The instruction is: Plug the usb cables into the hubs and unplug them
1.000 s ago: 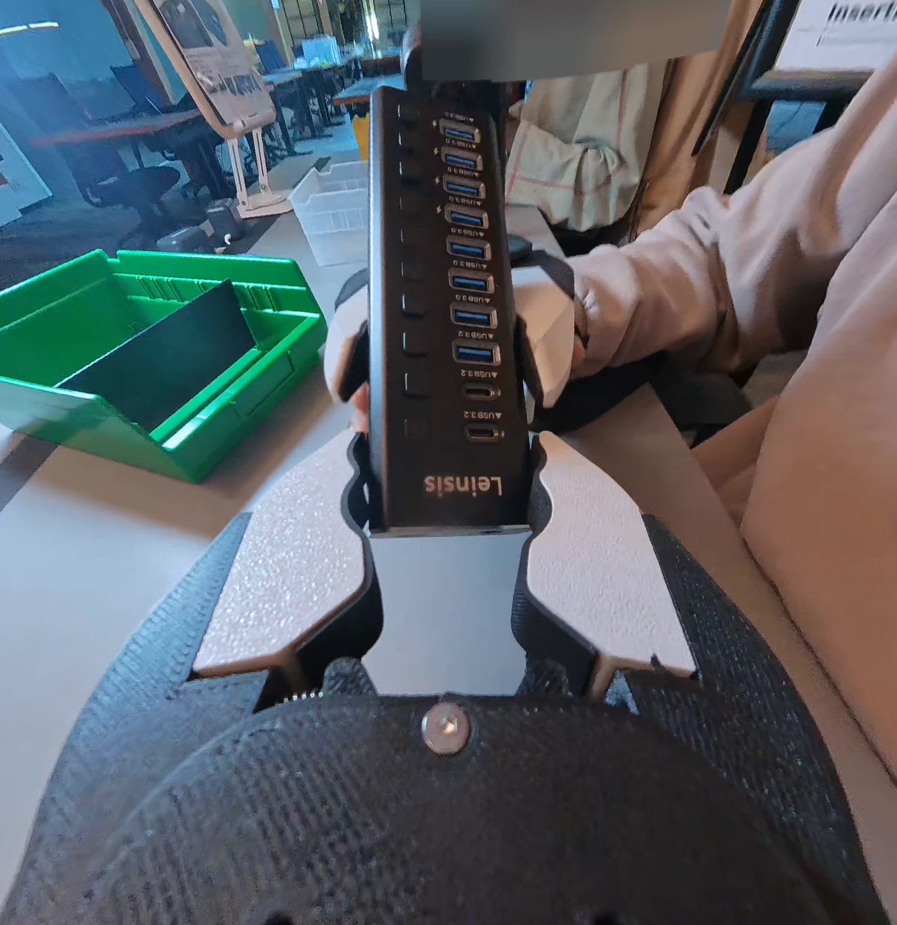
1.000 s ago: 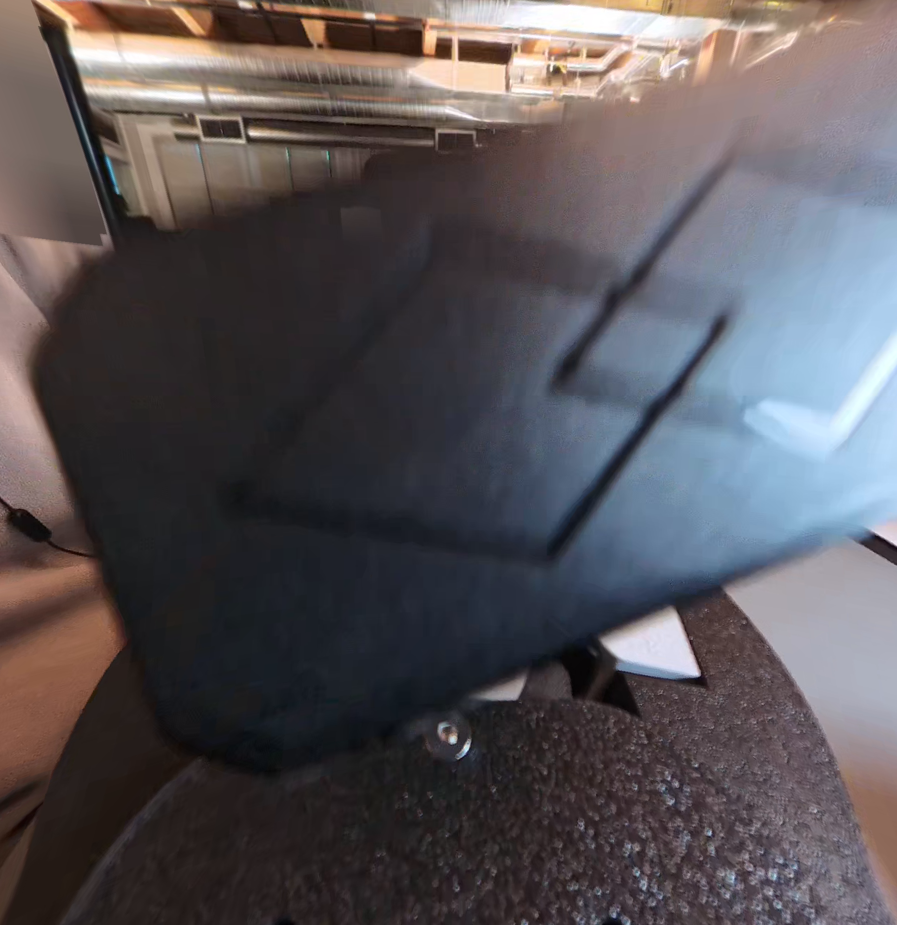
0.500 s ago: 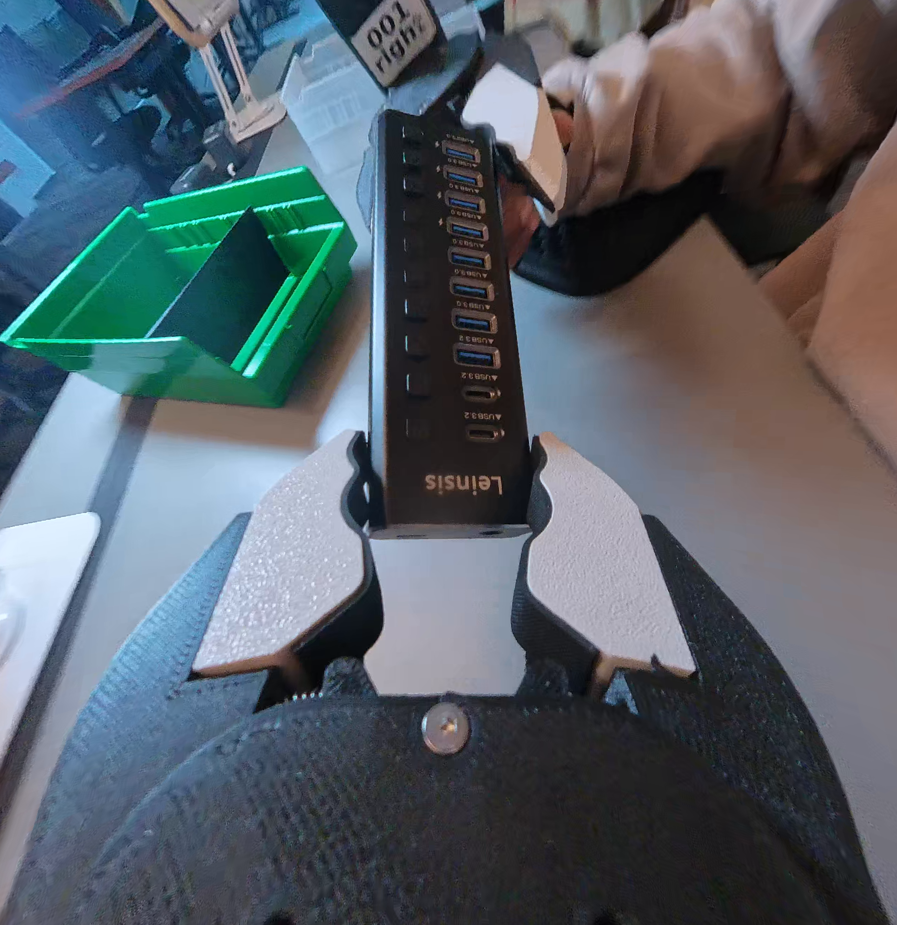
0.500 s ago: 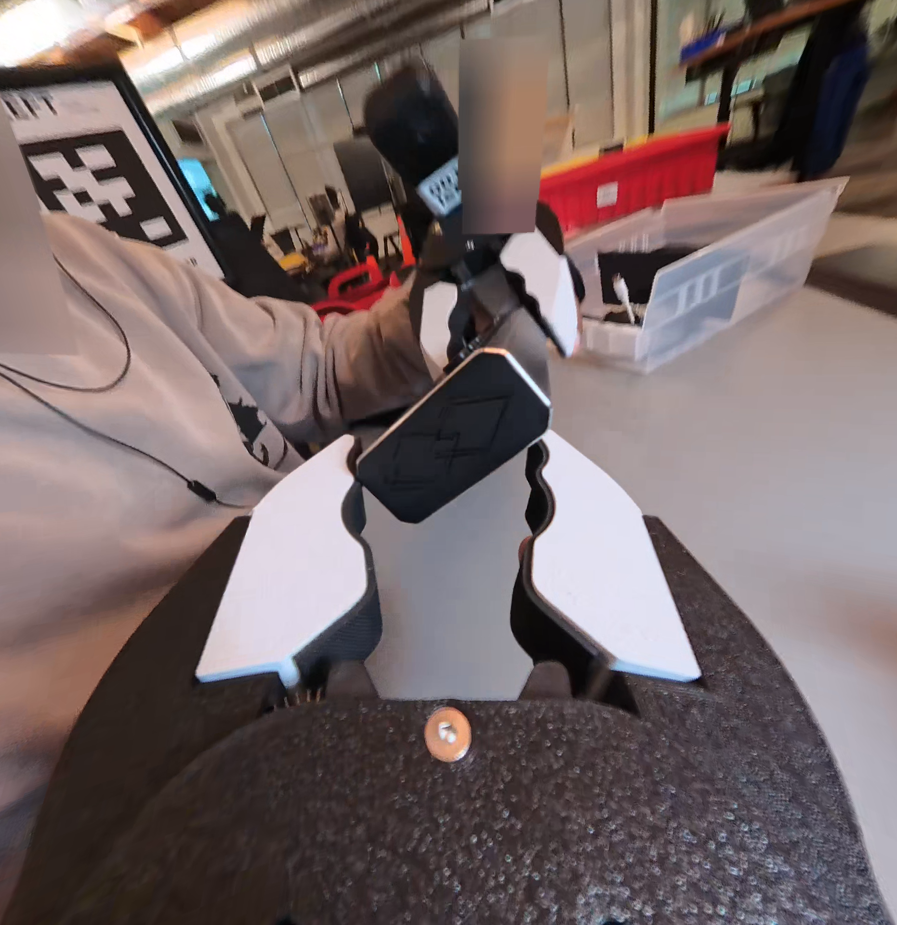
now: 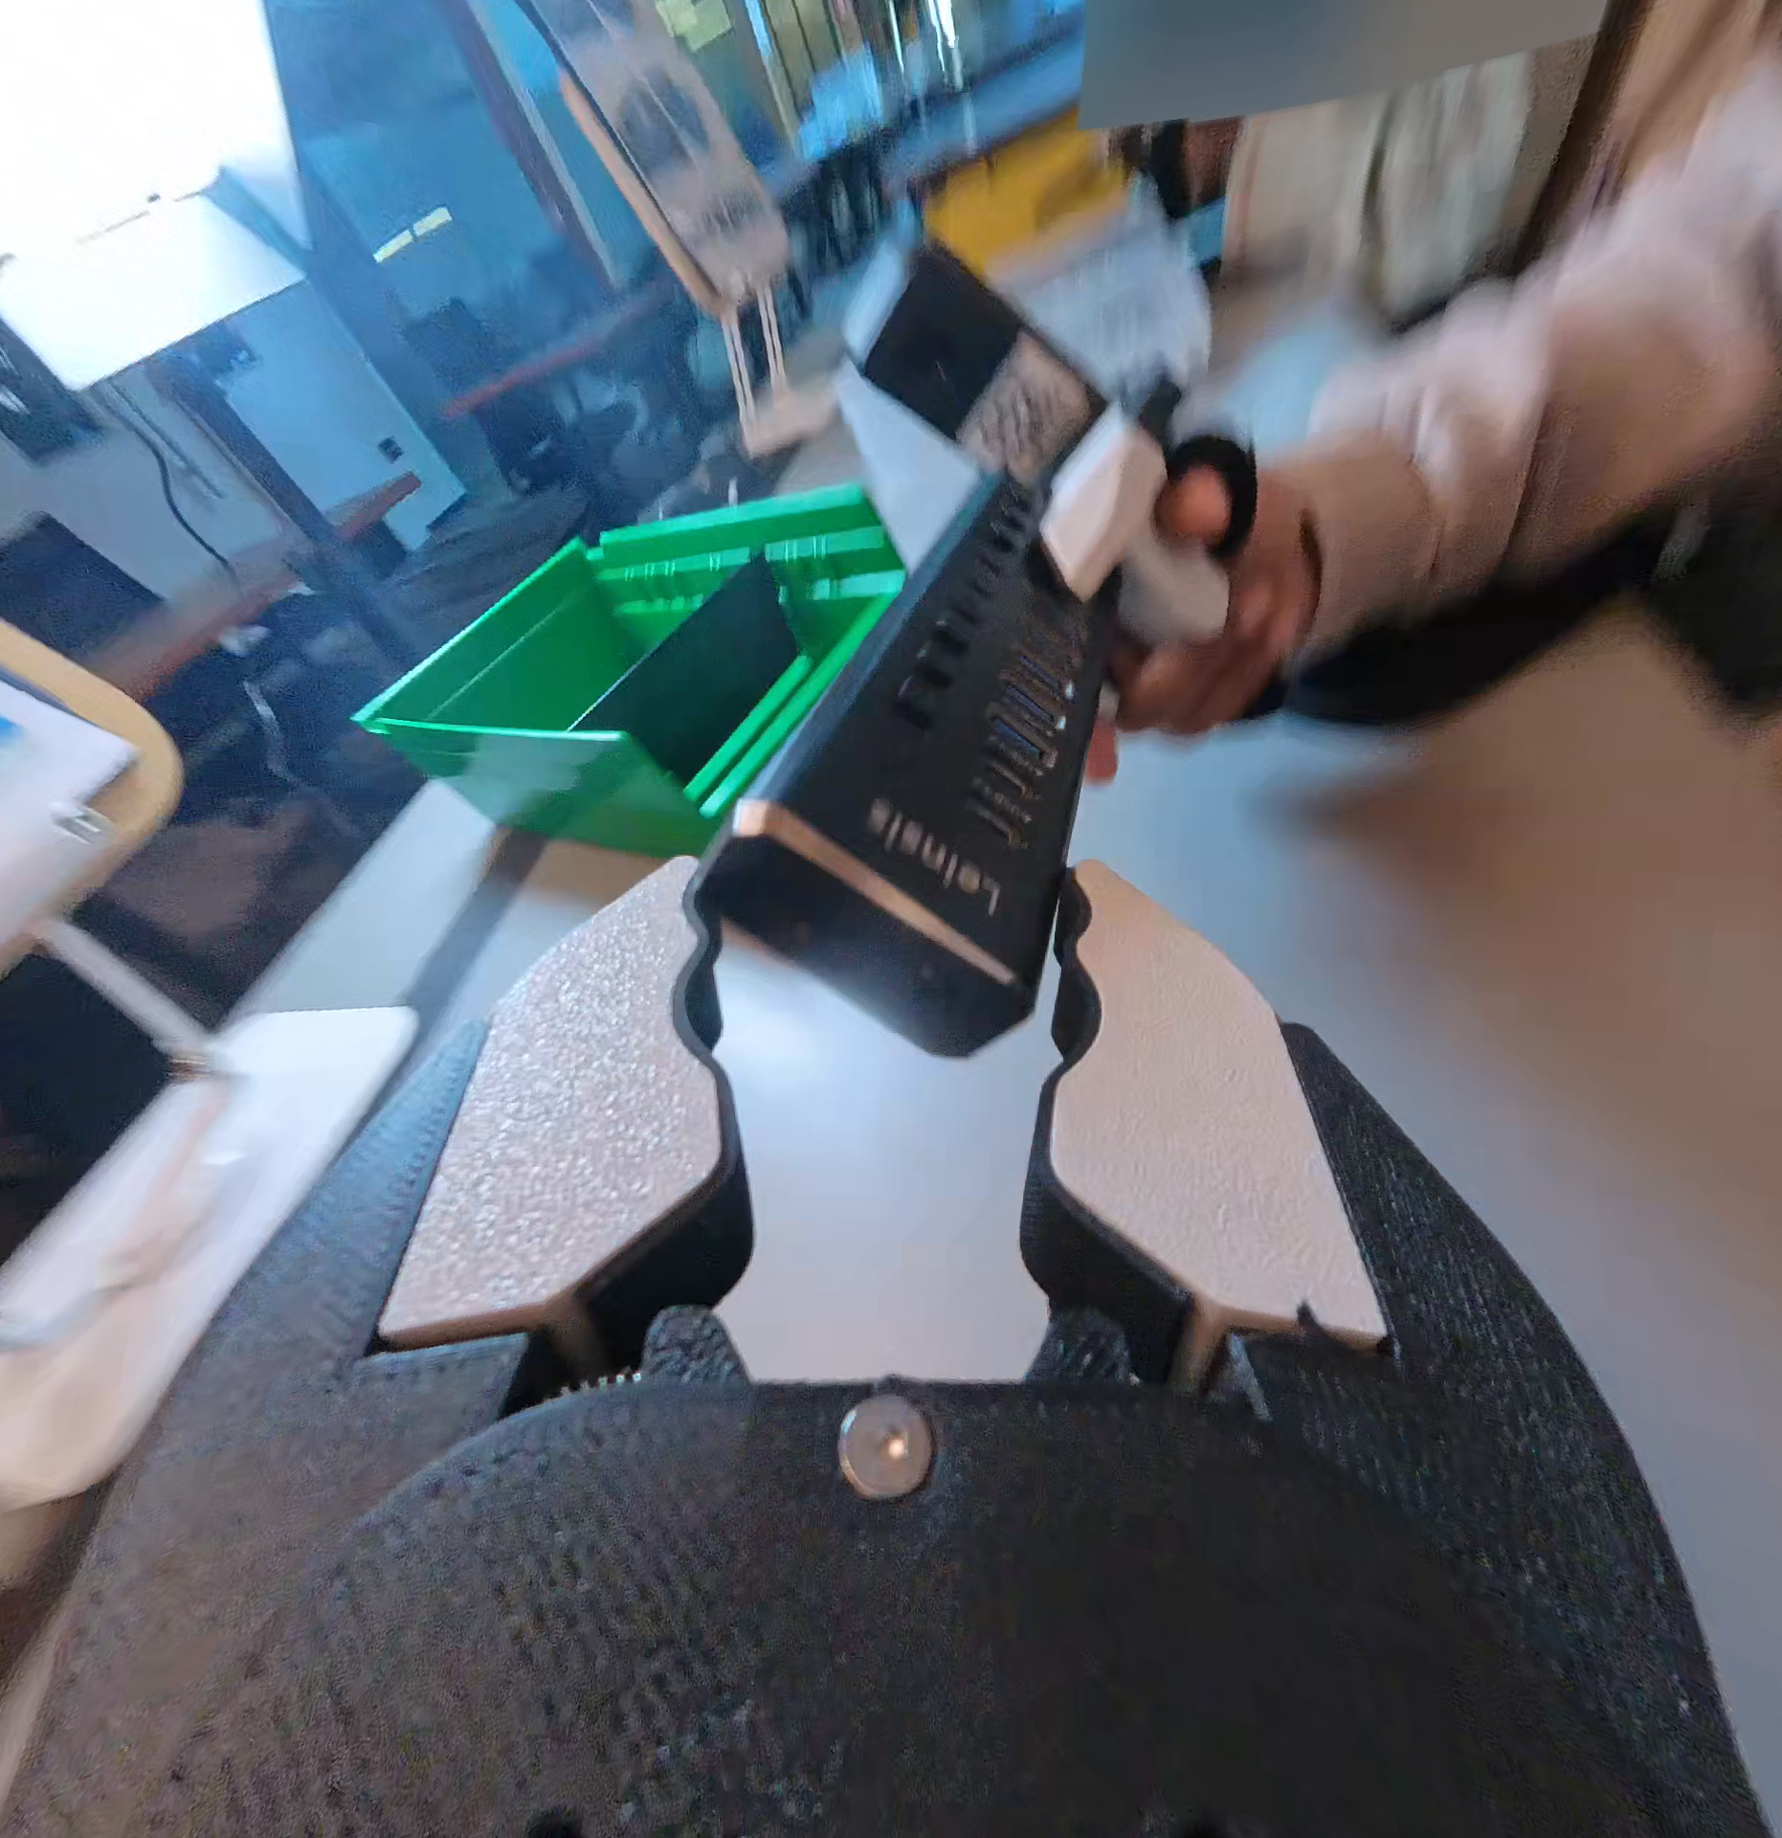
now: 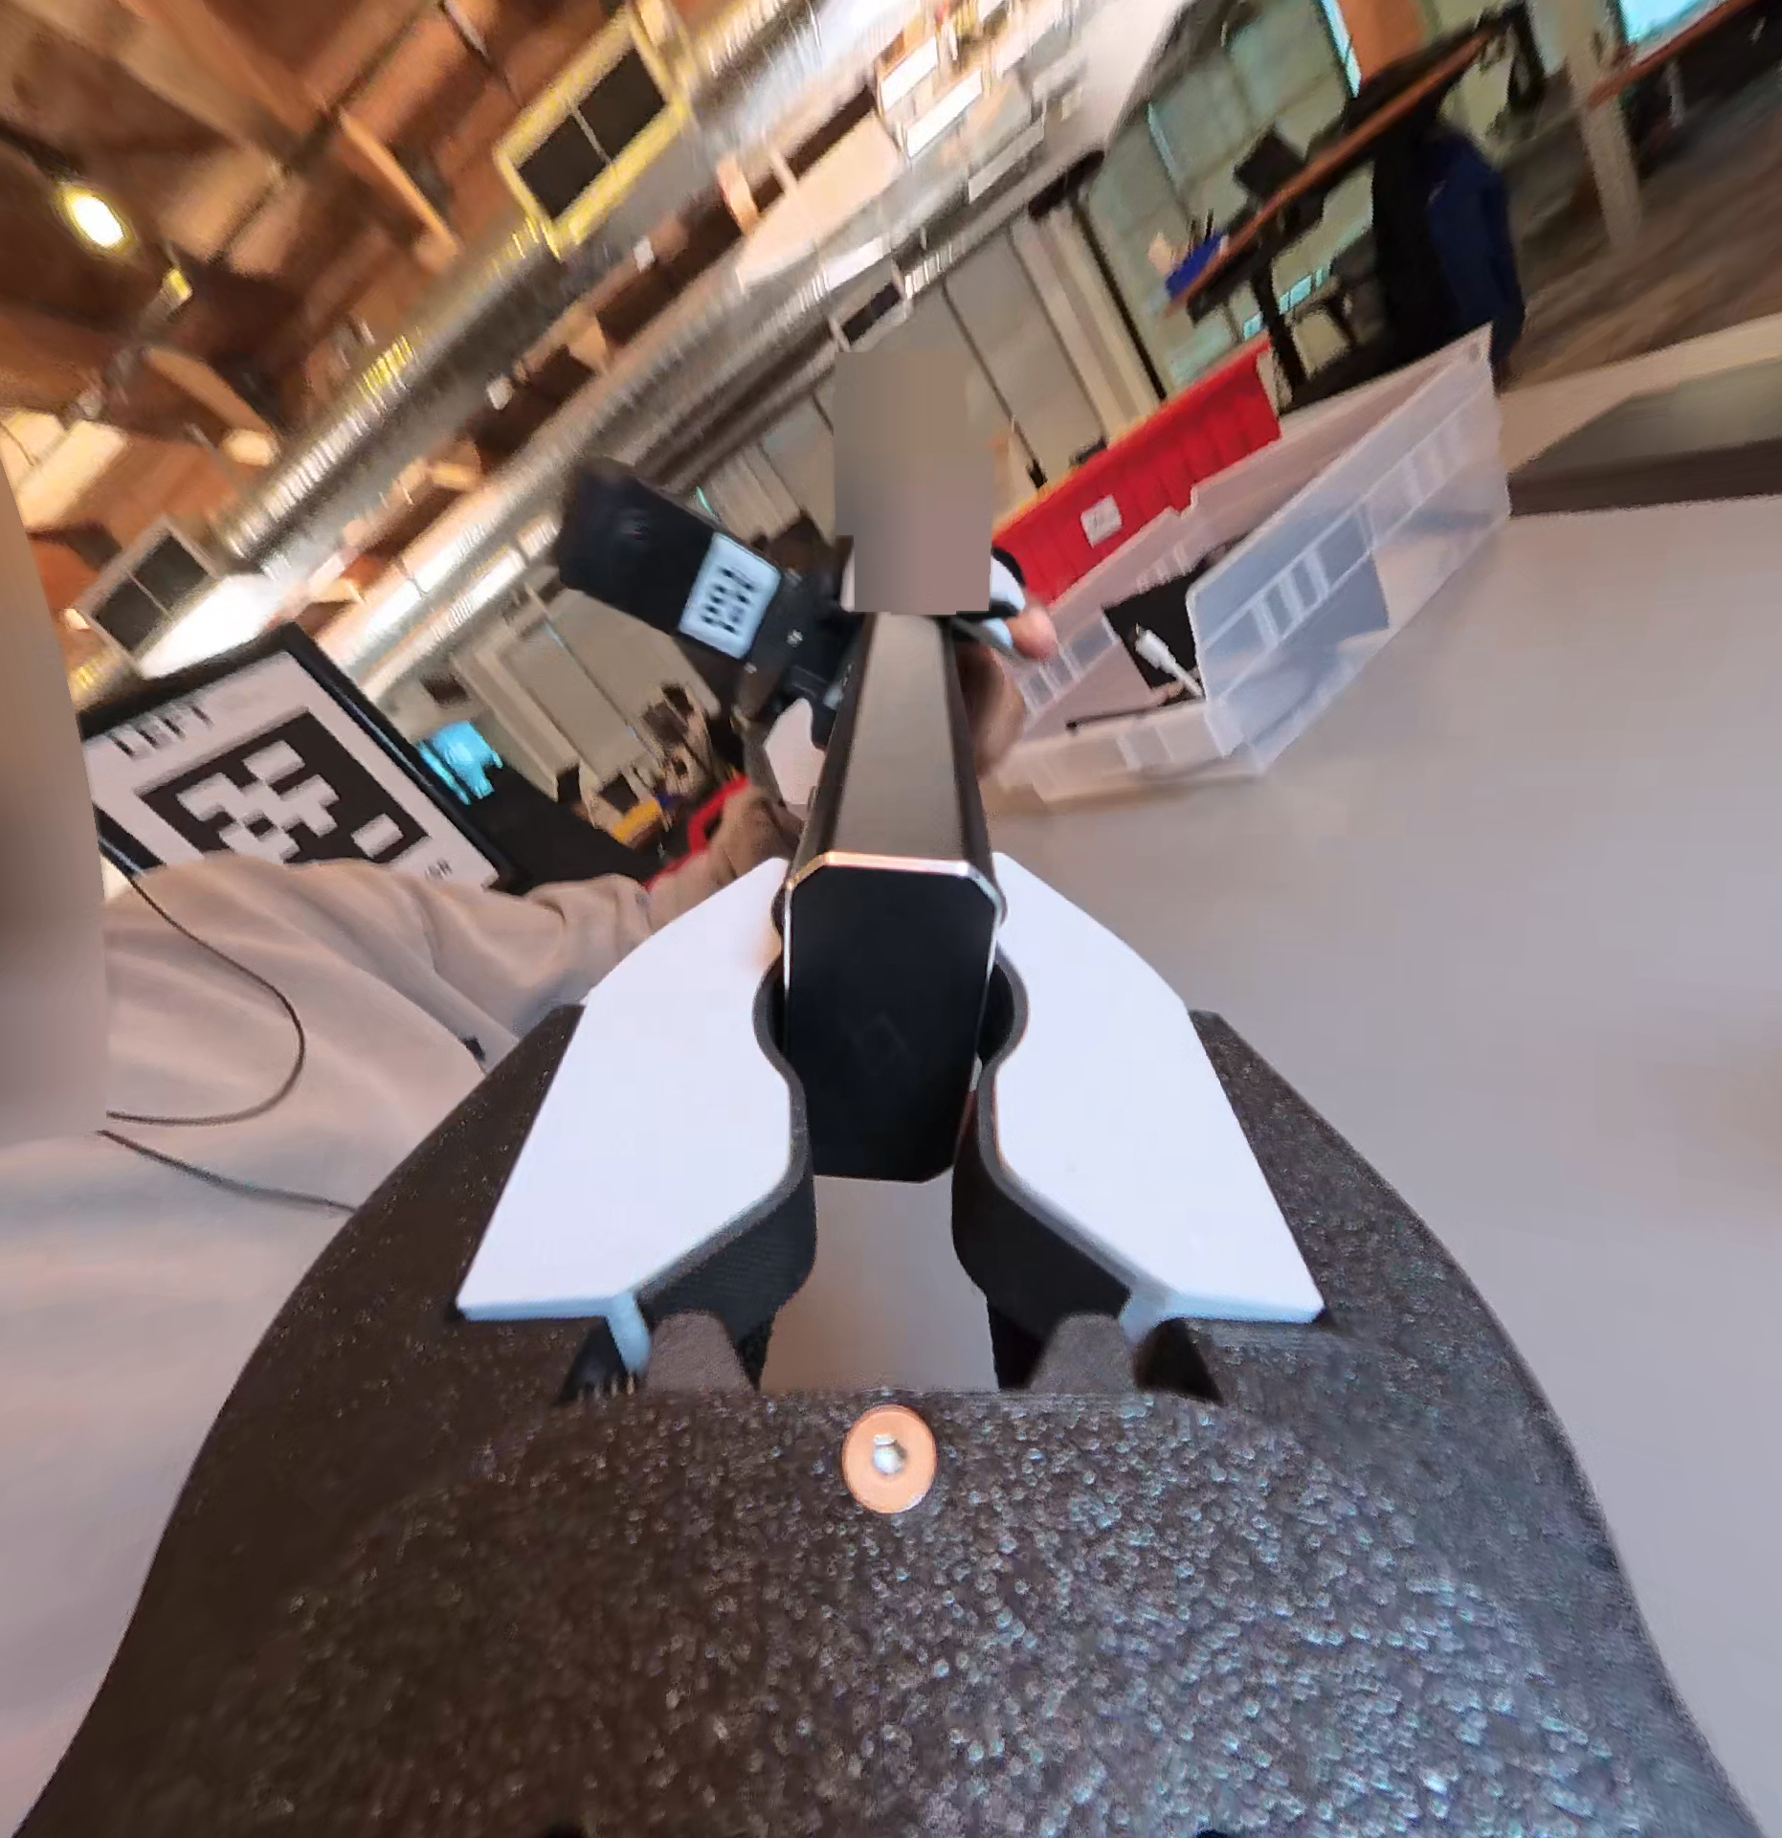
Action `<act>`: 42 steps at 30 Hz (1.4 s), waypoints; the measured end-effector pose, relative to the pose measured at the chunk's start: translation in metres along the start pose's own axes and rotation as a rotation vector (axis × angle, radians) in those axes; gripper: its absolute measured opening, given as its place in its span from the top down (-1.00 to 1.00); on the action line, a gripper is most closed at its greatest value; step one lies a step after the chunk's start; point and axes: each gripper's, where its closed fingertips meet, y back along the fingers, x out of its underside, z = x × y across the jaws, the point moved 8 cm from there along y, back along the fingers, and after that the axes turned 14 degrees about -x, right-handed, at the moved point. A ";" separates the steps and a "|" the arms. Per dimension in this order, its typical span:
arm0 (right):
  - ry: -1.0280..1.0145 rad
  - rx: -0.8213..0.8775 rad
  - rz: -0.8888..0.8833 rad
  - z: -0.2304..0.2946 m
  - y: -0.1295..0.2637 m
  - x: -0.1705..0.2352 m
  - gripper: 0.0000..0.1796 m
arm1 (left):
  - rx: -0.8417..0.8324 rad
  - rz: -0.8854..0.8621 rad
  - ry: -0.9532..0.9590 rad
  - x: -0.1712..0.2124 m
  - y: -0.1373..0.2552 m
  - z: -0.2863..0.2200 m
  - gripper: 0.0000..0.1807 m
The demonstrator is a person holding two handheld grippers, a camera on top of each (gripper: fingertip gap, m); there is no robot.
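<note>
The right hand-held gripper (image 6: pixel 887 980) is clamped on one end of the black USB hub (image 6: pixel 885 1005), held above the grey surface (image 6: pixel 1414 895). At the hub's other end, the left hand-held gripper (image 5: pixel 882 920) stands spread around it, fingers (image 5: pixel 579 1104) wider than the tilted body; contact is unclear. Farther off, a green bin (image 5: pixel 569 736) sits at the surface's left edge and a clear tray (image 6: pixel 1344 597) toward the far right.

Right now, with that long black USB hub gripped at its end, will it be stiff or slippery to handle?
Likely stiff: the USB hub runs straight out from the right claw, shut on its end, without sagging. Probably slippery: its faces look glossy, and it sits twisted inside the left claw.
</note>
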 end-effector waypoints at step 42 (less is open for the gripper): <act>0.647 0.708 0.343 -0.009 -0.037 0.020 0.65 | -0.204 -0.064 0.657 -0.020 -0.058 -0.027 0.22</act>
